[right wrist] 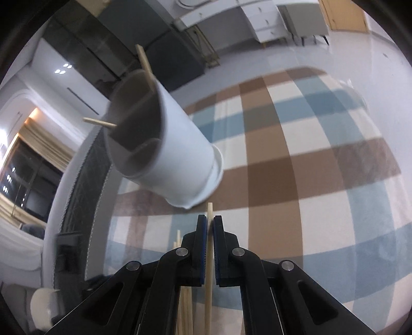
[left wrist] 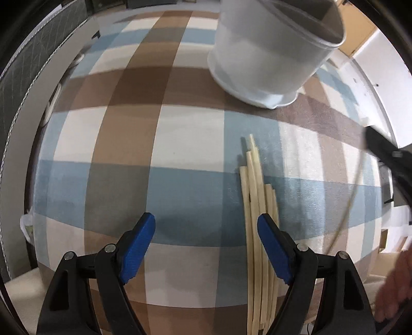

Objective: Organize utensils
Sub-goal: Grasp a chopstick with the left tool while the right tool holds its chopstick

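Several pale wooden chopsticks (left wrist: 253, 201) lie bundled on a checked tablecloth (left wrist: 180, 144), just inside the right blue pad of my left gripper (left wrist: 206, 226), which hangs open above the cloth with nothing between its fingers. A white utensil holder (left wrist: 273, 51) stands beyond them. In the right wrist view my right gripper (right wrist: 210, 221) is shut on a single chopstick (right wrist: 209, 257), lifted over the table. The holder (right wrist: 164, 144) is just ahead, divided inside, with two chopsticks (right wrist: 144, 64) sticking out of its mouth. More chopsticks (right wrist: 186, 304) lie below the gripper.
The blue, brown and white checked cloth (right wrist: 309, 159) covers a round table. Its edge curves along the left in the left wrist view. A hand (left wrist: 396, 288) and a black gripper part (left wrist: 386, 154) show at the right edge. White drawers (right wrist: 260, 20) stand far behind.
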Demonstrator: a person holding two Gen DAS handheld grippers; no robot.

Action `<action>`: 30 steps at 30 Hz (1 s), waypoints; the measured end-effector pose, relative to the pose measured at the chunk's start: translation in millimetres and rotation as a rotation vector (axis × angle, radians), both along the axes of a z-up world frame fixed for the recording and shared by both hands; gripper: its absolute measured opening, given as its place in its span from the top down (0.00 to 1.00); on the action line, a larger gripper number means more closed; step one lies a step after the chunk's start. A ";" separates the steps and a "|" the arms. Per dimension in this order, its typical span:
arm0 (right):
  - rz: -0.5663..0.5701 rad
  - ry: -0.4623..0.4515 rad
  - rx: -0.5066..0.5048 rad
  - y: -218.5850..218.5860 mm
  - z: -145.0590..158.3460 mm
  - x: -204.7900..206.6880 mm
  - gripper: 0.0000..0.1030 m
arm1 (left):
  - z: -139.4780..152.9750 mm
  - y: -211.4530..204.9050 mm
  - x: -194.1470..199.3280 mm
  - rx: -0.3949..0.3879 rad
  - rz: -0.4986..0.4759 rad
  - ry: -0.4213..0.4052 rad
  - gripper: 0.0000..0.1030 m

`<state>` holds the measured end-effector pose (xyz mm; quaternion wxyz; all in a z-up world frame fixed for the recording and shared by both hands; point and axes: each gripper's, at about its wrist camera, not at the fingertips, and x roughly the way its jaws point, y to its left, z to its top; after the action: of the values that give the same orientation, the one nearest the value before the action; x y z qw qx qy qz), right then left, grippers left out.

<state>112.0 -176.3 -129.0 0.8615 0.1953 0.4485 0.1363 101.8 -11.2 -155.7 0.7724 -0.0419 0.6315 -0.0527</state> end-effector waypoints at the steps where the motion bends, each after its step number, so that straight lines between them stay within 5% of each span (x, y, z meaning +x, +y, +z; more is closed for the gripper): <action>1: 0.001 -0.007 0.001 -3.0 2.8 -4.0 0.96 | 0.3 -1.3 -0.4 0.011 0.002 -0.015 0.24; 7: -0.006 -0.052 0.014 -14.4 13.8 -12.3 0.96 | 0.5 -1.7 0.4 0.030 0.046 -0.016 0.24; 23: -0.014 -0.110 0.010 -20.8 28.3 -21.4 0.96 | -5.1 -28.2 3.7 0.124 -0.022 -0.042 0.25; 26: -0.019 -0.111 0.015 -21.5 29.1 -21.0 0.96 | -3.4 -32.9 11.4 0.106 -0.032 -0.038 0.40; 30: -0.016 -0.118 0.006 -19.8 31.8 -21.1 0.96 | 4.9 -50.2 29.2 0.099 -0.072 -0.059 0.80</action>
<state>91.0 -196.2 -97.2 0.8869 0.1931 0.3948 0.1422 131.0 -61.4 -150.8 0.7894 0.0207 0.6115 -0.0505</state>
